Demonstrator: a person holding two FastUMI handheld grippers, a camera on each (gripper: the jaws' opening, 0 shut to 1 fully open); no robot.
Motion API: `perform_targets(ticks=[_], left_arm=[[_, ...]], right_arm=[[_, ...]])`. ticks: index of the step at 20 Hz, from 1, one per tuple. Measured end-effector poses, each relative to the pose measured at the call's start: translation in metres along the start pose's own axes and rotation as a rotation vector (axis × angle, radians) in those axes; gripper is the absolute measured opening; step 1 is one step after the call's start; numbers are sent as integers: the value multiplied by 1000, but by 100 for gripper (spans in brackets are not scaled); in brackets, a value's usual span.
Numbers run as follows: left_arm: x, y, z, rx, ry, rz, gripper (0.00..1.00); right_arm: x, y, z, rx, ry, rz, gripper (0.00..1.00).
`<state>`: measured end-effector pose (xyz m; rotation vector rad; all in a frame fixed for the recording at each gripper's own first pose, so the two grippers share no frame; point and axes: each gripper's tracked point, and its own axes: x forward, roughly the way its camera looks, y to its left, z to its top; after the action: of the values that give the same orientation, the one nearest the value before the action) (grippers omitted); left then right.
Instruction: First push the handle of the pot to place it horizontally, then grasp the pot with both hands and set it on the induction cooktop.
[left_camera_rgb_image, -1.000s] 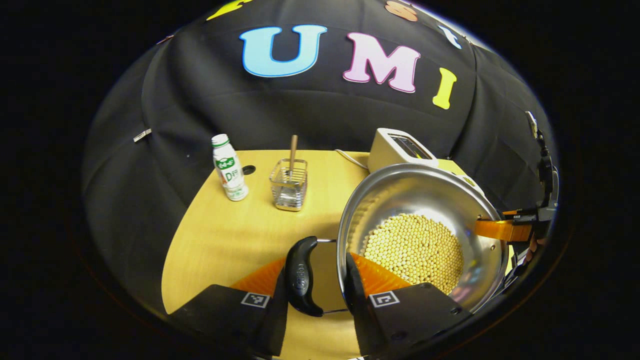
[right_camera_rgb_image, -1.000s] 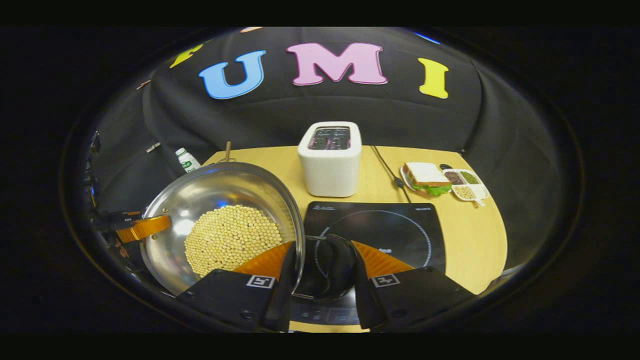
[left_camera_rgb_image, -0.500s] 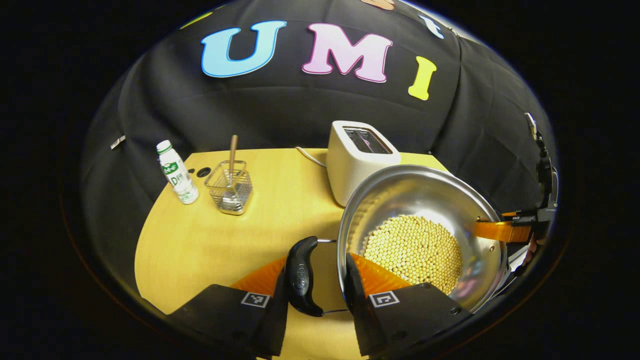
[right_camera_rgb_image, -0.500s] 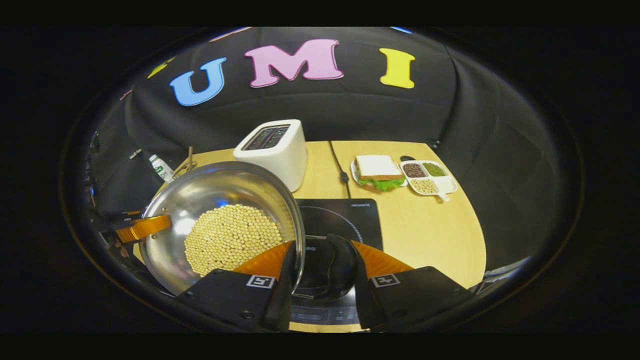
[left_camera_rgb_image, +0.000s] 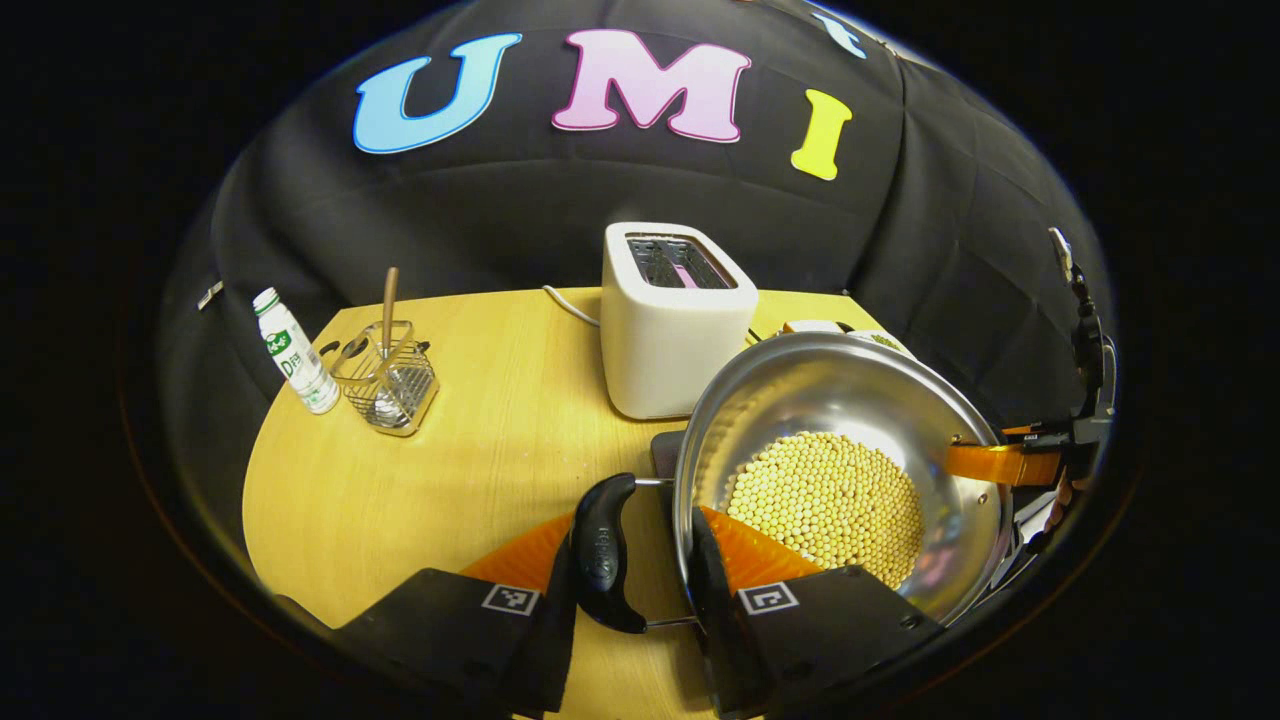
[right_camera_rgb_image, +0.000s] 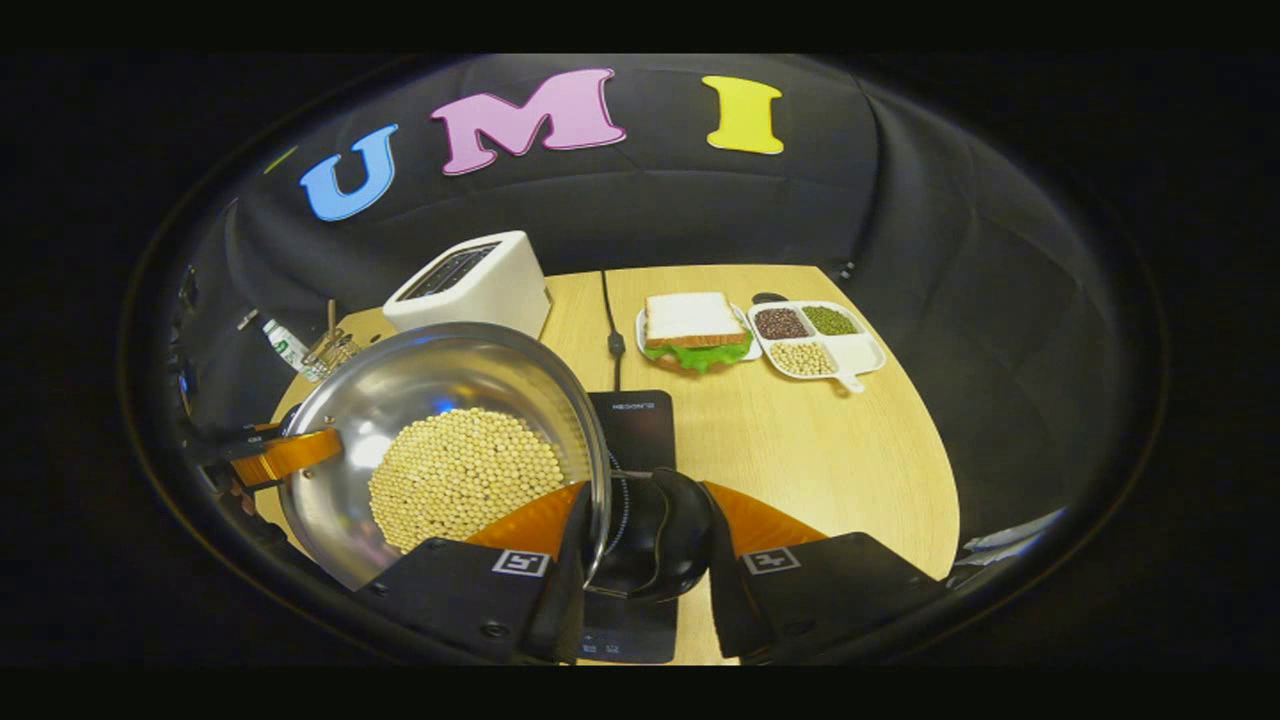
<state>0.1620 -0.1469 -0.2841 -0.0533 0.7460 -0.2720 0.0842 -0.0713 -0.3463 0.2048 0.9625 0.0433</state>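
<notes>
While both grippers clamp its side handles, the pot (left_camera_rgb_image: 840, 440) hangs above the table (left_camera_rgb_image: 450, 470).
Left gripper (left_camera_rgb_image: 632, 560) fingers pinch one handle (left_camera_rgb_image: 603, 552), right gripper (right_camera_rgb_image: 645, 545) fingers the other handle (right_camera_rgb_image: 655, 535); the induction cooktop (right_camera_rgb_image: 640, 425) lies beneath, toaster (left_camera_rgb_image: 675, 315) beyond.

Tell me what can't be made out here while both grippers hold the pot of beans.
- Induction cooktop: right gripper view, mostly hidden behind the pot and its black handle; whether the pot touches it cannot be told.
- Cooktop control panel: cut off at the bottom of the right gripper view.
- Bottle: left gripper view, label too small to read.
- Sandwich: in the left gripper view, hidden behind the pot rim.
</notes>
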Motion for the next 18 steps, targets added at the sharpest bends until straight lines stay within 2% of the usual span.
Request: perform_targets(ticks=[1, 2, 3, 6, 10, 11, 12, 18], left_arm=[[4, -3, 0, 3, 4, -1, 57], [9, -6, 0, 5, 7, -1, 56], [13, -8, 0, 8, 9, -1, 57], [22, -11, 0, 9, 15, -1, 59], [28, -13, -2, 8, 24, -2, 56], [30, -12, -3, 9, 25, -2, 57], [30, -12, -3, 9, 24, -2, 56], [35, -10, -7, -4, 19, -10, 57]], right_arm=[[3, -4, 0, 3, 2, -2, 55], [5, -7, -2, 5, 4, -4, 51], [8, -9, -2, 7, 6, -5, 55], [15, -15, -3, 11, 10, -8, 54], [21, -17, -5, 11, 19, -8, 54], [22, -16, -6, 11, 19, -8, 51], [22, -17, -6, 12, 19, -8, 55], [24, -16, -9, 23, 15, -9, 55]])
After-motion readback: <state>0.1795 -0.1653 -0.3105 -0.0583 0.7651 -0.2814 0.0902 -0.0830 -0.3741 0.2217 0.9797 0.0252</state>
